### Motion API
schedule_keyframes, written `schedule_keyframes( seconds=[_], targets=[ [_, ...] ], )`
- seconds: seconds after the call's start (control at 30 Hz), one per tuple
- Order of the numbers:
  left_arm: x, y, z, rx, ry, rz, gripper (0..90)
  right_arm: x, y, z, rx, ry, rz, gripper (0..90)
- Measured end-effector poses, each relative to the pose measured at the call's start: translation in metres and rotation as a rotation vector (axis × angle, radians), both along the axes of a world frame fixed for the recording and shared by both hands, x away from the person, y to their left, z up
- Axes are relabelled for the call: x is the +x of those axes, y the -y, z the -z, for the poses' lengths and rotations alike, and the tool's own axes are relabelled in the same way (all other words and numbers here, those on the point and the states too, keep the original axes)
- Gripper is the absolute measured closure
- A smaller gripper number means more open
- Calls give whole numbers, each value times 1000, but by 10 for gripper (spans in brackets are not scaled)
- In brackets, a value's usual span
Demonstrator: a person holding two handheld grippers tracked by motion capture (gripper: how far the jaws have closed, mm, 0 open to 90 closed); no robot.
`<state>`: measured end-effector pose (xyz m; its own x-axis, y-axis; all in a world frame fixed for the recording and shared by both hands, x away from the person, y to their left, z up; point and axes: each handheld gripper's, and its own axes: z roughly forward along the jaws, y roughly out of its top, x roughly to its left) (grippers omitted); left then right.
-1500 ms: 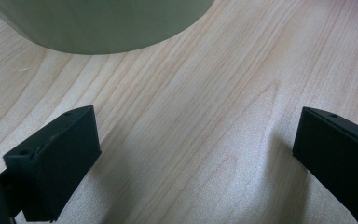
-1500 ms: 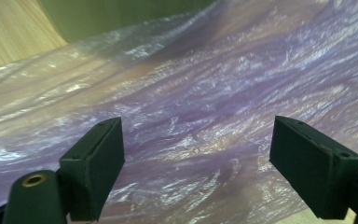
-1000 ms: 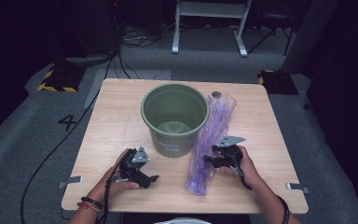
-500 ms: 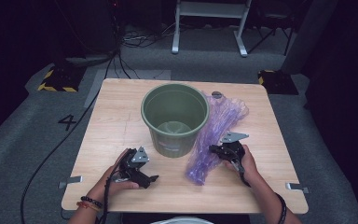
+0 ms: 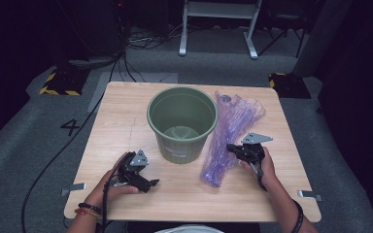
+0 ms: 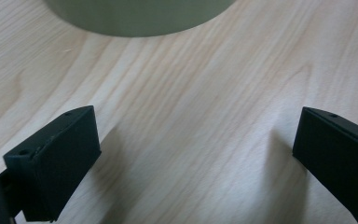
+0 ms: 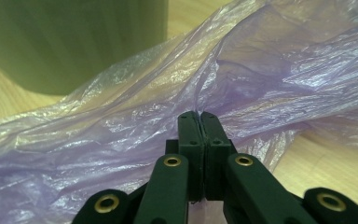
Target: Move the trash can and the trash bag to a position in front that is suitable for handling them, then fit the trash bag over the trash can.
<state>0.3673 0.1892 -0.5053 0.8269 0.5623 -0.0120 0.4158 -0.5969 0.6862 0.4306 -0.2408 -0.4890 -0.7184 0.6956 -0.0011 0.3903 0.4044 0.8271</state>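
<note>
- Grey carpet surrounds a pale wooden table (image 5: pixel 126 121), with black cables, a yellow-and-black striped block (image 5: pixel 58 83) and the white legs of a metal stand (image 5: pixel 218 29) in the dark space beyond it.
- On the table's middle stands a round olive-green plastic bucket (image 5: pixel 182 124), upright and open at the top.
- Just beside the bucket, on its right in the high view, lies a long crumpled bag of thin purple see-through plastic (image 5: pixel 230 133), stretching from the table's far edge toward the near side.
- Right gripper (image 5: pixel 234 149), held in the person's right hand (image 5: pixel 264 165), sits at the bag's near half; its jaws have just been closing and now stand pressed together with a fold of the purple film pinched between their tips.
- In the right gripper view the bag (image 7: pixel 261 74) spreads across the table ahead of the jaws, with the bucket's green wall (image 7: pixel 74 42) behind it at the upper left.
- Left gripper (image 5: pixel 148 183), held in the left hand (image 5: pixel 114 182), lies low at the table's near left, close to the bucket's base.
- Its jaws stand wide apart over bare wood with nothing between them; the left gripper view shows the bucket's lower rim (image 6: pixel 140 18) ahead.
</note>
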Motion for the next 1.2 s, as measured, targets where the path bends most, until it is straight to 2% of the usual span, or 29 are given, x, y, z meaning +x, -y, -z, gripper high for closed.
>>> schedule_keyframes(
  seconds=[0.13, 0.47, 0.77, 1.2],
  targets=[
    [2, -3, 0, 0, -2, -13, 7, 1, 3, -3, 22, 14, 12, 895],
    [2, -3, 0, 2, 0, -11, 7, 1, 7, -13, 46, 49, 29, 896],
    [1, -3, 0, 2, 3, -23, 8, 3, 7, -27, 100, 92, 19, 898],
    [1, -3, 0, 2, 3, -23, 8, -2, 12, -47, 140, 153, 12, 899]
  ],
)
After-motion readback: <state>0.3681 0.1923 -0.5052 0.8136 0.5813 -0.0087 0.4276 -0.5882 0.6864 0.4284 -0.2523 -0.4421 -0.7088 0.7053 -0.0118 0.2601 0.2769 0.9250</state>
